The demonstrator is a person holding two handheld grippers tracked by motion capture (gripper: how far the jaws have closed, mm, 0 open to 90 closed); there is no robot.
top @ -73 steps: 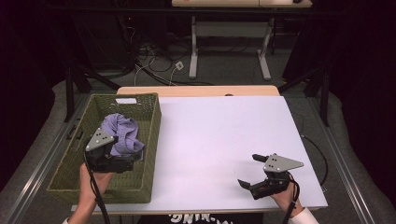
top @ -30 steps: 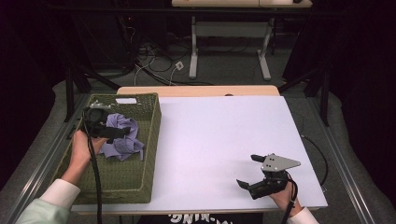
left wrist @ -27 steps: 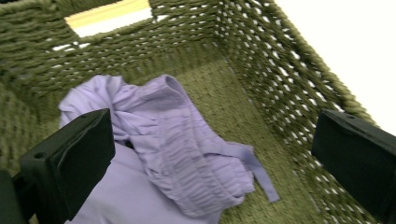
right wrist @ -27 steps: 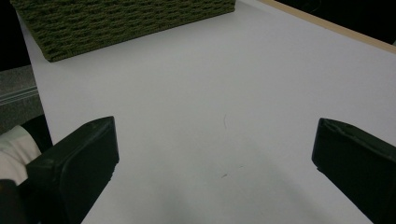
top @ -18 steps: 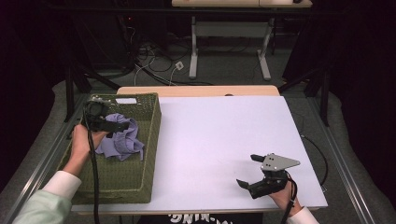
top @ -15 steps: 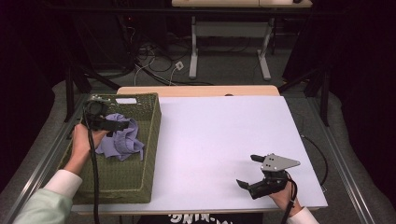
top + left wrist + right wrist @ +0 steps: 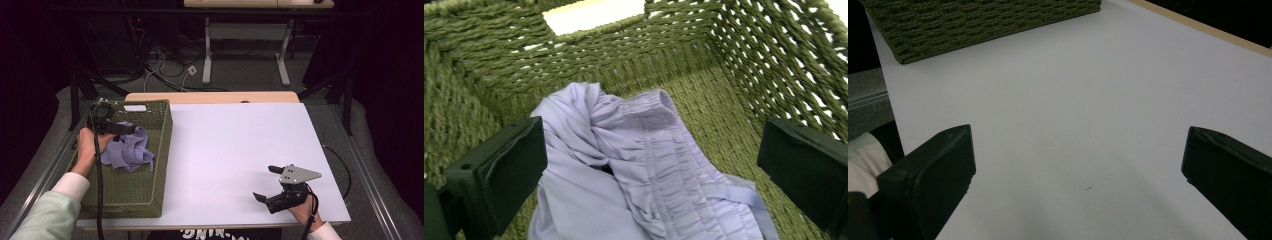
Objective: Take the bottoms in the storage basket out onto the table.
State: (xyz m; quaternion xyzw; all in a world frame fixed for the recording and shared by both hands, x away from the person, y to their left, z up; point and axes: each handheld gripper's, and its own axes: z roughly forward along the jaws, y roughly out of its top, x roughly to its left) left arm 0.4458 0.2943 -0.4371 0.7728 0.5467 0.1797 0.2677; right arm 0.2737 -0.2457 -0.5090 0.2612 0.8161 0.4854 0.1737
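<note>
Left gripper [image 7: 122,131] repositioned at basket's [image 7: 160,150] far end, over lilac garment [image 7: 644,175].
Jaws are held wide, nothing clamped; a fresh grasp is probably intended. Right gripper [image 7: 265,187] is kept open, empty, on the table [image 7: 1088,100].

crumpled lilac garment [image 7: 644,165] with gathered waistband, lying loose in the green woven basket [image 7: 150,190], far end

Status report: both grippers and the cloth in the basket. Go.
Left gripper open, jaws either side of the lilac garment. Garment crumpled in the green woven basket. Right gripper open, over bare white table. Nothing in the way.
</note>
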